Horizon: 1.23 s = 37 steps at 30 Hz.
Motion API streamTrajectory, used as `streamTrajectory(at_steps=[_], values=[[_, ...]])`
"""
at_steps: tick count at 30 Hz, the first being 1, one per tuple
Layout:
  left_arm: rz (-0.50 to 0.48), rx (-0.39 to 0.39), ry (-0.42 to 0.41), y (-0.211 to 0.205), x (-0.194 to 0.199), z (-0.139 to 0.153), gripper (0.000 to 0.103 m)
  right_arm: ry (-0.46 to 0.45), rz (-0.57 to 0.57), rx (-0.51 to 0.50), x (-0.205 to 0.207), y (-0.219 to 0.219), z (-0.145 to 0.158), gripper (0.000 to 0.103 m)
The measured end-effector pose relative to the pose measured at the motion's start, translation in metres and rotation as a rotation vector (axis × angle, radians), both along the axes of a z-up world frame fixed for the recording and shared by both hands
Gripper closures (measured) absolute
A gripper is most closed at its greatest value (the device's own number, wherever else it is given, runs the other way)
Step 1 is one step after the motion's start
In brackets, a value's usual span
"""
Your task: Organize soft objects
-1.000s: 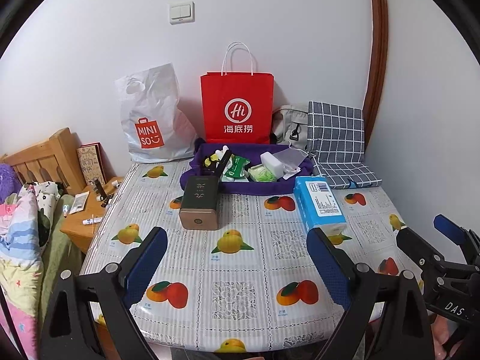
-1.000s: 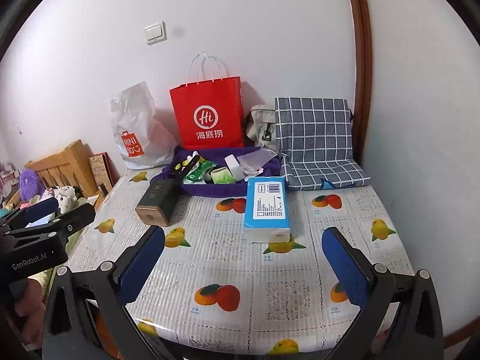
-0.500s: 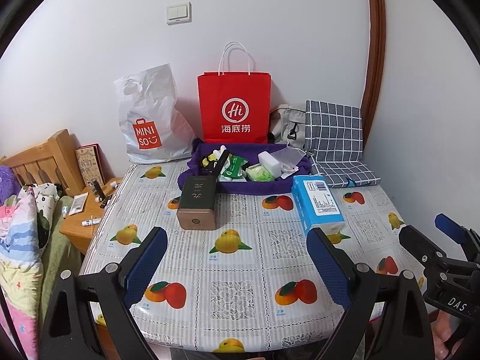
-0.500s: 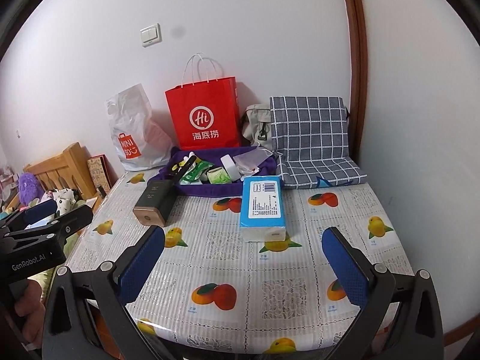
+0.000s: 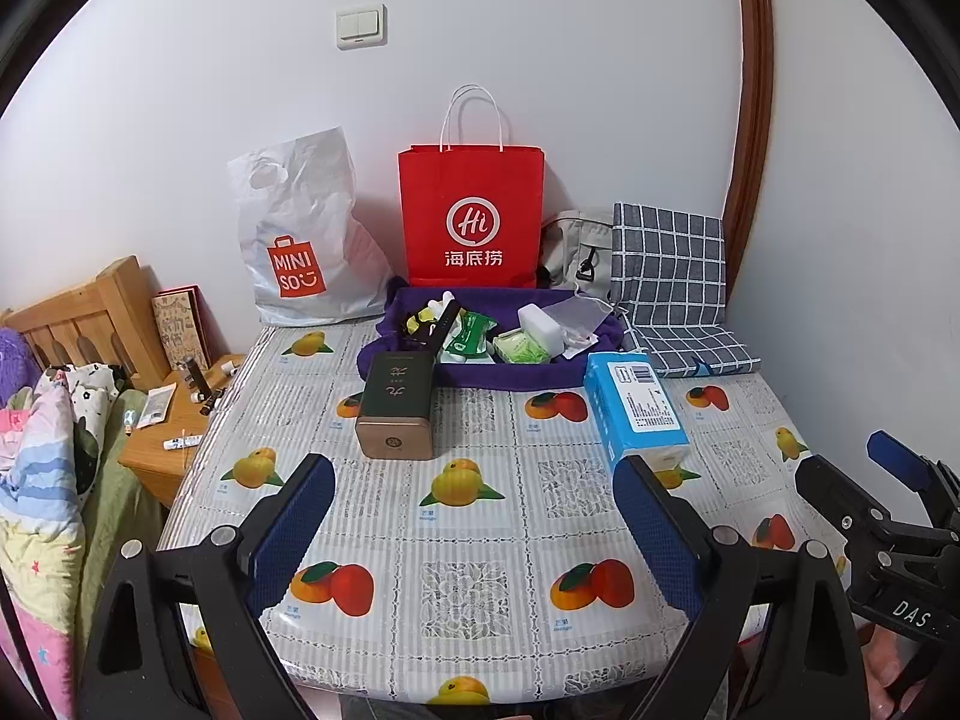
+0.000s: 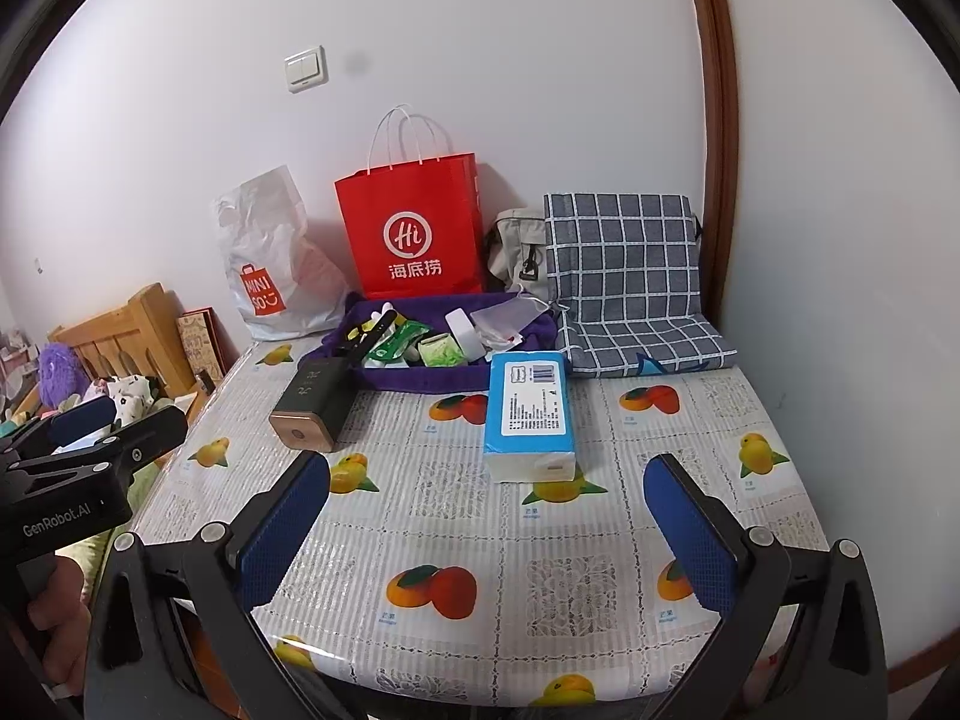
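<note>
Both claws hover spread and empty above the table's (image 5: 480,576) near edge, drawn slightly back over the last second. Just ahead of the right claw (image 6: 486,528) lies the blue tissue pack (image 6: 528,408); ahead of the left claw (image 5: 480,516), the dark box (image 5: 396,408). Beyond them sits the purple tray (image 6: 414,375), so nothing is being sorted now.

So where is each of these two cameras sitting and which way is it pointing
Left wrist: on the left gripper, at the table's near edge, facing the far wall; its open fingers and the right gripper at lower right show.
Right wrist: on the right gripper, further right, facing likewise; its open fingers and the left gripper at left show.
Shared: red bag, blue tissue pack, purple tray.
</note>
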<state>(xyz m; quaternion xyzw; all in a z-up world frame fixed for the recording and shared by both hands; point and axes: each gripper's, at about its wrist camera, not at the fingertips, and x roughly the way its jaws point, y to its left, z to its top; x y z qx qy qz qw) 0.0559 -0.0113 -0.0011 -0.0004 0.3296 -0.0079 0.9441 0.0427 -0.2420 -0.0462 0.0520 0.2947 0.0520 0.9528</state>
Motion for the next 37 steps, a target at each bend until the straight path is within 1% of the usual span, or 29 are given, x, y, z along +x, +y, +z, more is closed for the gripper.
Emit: streamTrajectory(at_steps=[37], values=[[-0.002,-0.003,-0.006,0.0028,0.0000,0.0001,0.009,-0.002,0.008,0.002,-0.0017,0.0032,0.0022,0.000]])
